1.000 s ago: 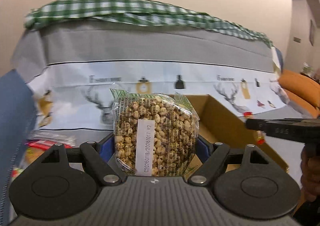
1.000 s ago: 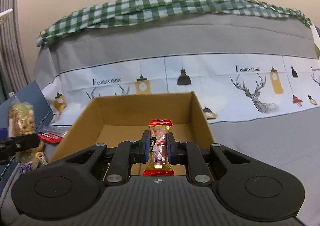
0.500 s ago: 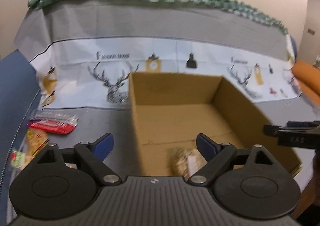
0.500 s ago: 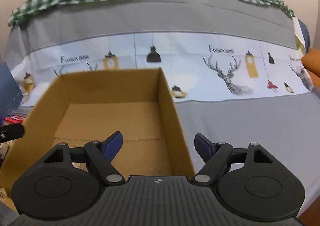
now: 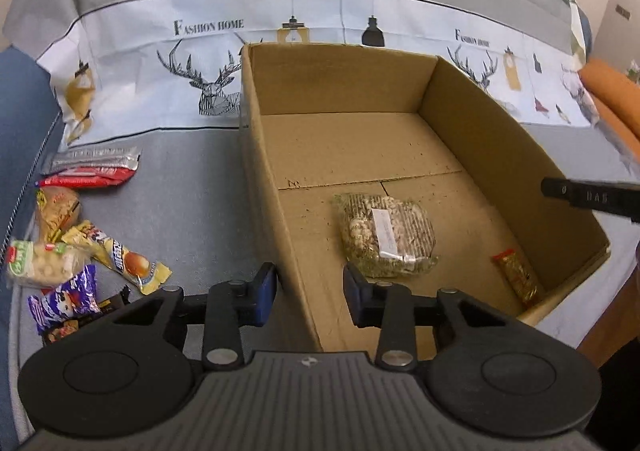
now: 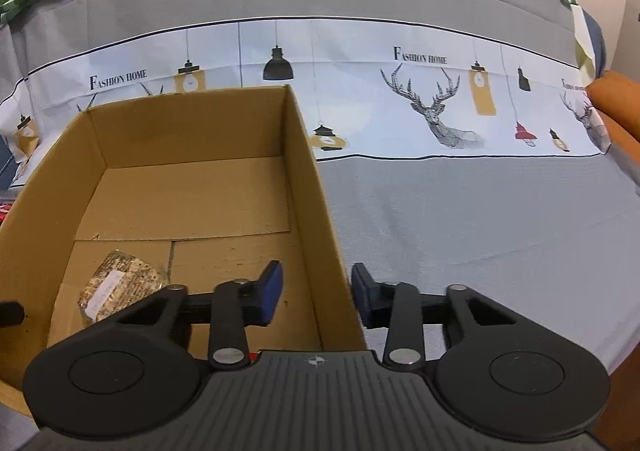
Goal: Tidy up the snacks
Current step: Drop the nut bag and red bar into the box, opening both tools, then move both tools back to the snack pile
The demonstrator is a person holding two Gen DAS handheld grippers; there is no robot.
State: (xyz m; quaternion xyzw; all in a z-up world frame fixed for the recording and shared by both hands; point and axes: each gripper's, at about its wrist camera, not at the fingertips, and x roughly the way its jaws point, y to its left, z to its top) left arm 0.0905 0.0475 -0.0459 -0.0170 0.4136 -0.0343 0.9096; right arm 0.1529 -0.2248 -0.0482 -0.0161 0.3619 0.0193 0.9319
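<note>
**A:** What changed on your end?

**B:** Both my hands are empty now. A second ago my left gripper (image 5: 306,293) was clamped on the puffed-grain packet (image 5: 386,237) and my right gripper (image 6: 317,293) on the small red-ended candy (image 5: 516,277). Both are released now, jaws apart with nothing between them.

**A:** And the snacks landed where?

**B:** Inside the cardboard box (image 5: 504,155). The grain packet lies flat on the box floor toward the near edge, roughly midway across; the candy sits in the near right corner, close against the right wall. The two are apart, not touching.

**A:** So that's two sorted. What's left?

**B:** A loose pile on the grey cover to the left of the box: a red and silver wrapper (image 5: 90,171) at the far end, a yellow bar (image 5: 120,257) and a purple packet (image 5: 66,301) nearer me, with others among them. My left gripper straddles the box's left wall, so I judge that pile is my next reach. The right one straddles the right wall, with only bare cover on its side.
</note>
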